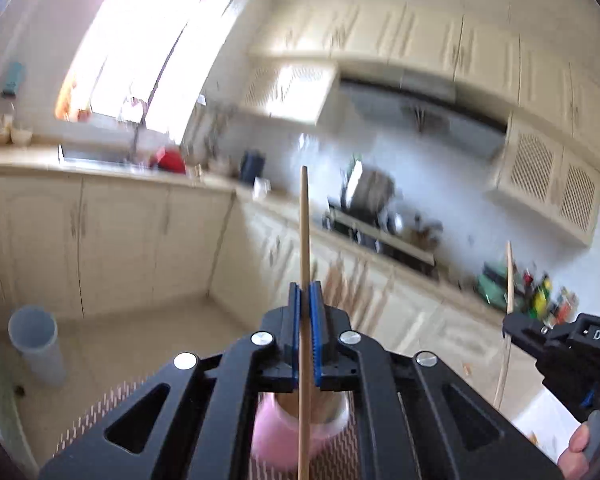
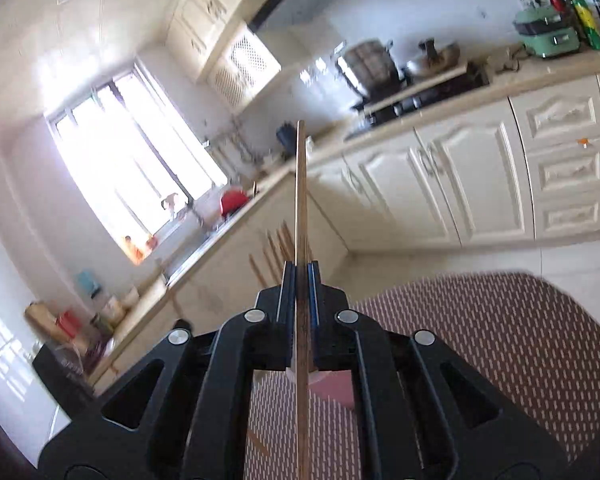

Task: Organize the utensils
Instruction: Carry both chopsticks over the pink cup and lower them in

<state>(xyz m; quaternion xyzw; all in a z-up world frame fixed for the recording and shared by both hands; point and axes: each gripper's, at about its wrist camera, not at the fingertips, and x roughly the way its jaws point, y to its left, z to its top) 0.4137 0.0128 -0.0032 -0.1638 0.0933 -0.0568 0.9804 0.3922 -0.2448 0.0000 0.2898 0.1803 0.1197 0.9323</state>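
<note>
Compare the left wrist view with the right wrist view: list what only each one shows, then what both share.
Only the left wrist view shows the right gripper from outside, shut on its chopstick, a grey bin on the floor, and a pink holder of wooden sticks below the jaws.

Only the right wrist view shows a green appliance with bottles beside it, sharply.

Both show their own gripper, left gripper and right, shut on one upright chopstick, plus the patterned mat, window, stove pots and a red item by the sink.
</note>
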